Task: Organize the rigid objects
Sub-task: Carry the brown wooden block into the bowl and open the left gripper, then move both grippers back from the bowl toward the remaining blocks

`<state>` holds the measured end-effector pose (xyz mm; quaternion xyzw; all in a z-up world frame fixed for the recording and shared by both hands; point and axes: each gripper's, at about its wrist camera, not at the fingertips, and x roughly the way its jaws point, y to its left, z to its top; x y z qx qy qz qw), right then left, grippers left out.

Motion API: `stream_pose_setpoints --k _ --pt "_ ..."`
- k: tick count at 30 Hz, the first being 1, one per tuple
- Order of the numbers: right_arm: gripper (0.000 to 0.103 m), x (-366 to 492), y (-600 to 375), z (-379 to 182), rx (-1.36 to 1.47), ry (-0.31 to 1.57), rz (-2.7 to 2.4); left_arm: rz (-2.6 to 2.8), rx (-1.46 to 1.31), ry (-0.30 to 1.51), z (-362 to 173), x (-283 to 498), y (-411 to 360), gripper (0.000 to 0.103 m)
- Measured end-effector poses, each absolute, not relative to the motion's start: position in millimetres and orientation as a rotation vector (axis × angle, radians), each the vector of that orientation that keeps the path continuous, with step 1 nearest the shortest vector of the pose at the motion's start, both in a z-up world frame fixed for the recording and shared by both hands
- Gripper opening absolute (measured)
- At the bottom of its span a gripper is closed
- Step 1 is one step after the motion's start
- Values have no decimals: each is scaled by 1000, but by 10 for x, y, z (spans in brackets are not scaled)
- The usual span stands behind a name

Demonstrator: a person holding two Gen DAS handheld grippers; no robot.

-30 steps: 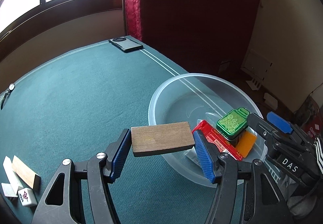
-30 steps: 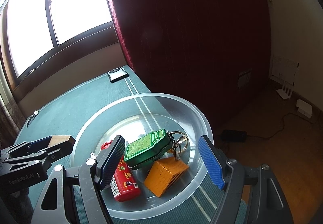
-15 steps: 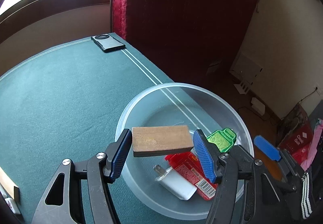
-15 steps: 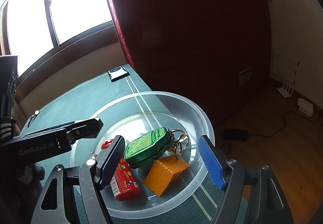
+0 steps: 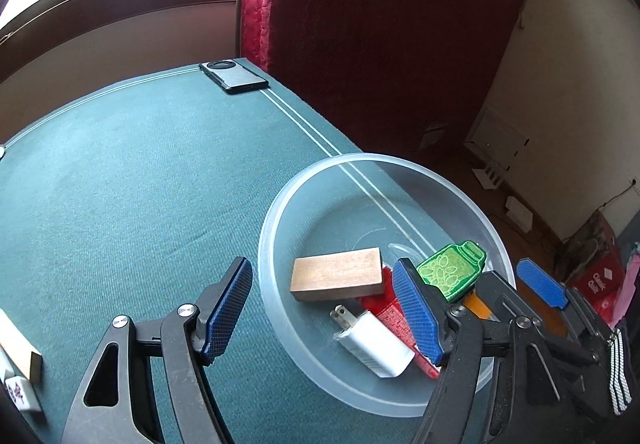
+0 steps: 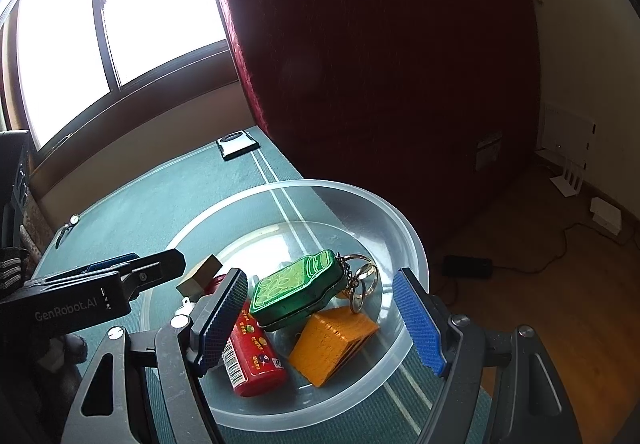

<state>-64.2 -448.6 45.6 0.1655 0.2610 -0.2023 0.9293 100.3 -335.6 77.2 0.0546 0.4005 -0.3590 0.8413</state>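
The wood block (image 5: 337, 275) lay in the clear bowl (image 5: 276, 212), resting on the red box (image 6: 252, 356) beside the white charger (image 5: 372, 344). The green tin (image 6: 296, 290) and orange block (image 6: 332, 340) sat to the right. The left claw (image 5: 324, 320) stood wide apart, holding nothing. The right claw (image 6: 320, 324) also gaped empty over the bowl. A phone (image 5: 234, 75) lay at the far edge of the green surface (image 5: 140, 172).

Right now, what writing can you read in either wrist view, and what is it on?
"GenRobot.AI": on the left gripper, seen from the right wrist.
"Classic": partly legible on the red box on the floor; its second word is unclear.
Red packet: barcode and print, too small to read.
Mahjong tile: mark too blurred.
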Motion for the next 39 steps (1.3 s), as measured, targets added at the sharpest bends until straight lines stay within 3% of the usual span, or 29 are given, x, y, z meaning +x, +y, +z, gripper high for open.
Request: stream_pose_setpoints --k 39 --pt "79 -654 -4443 446 331 545 -402 -655 197 881 540 1161 -3380 74"
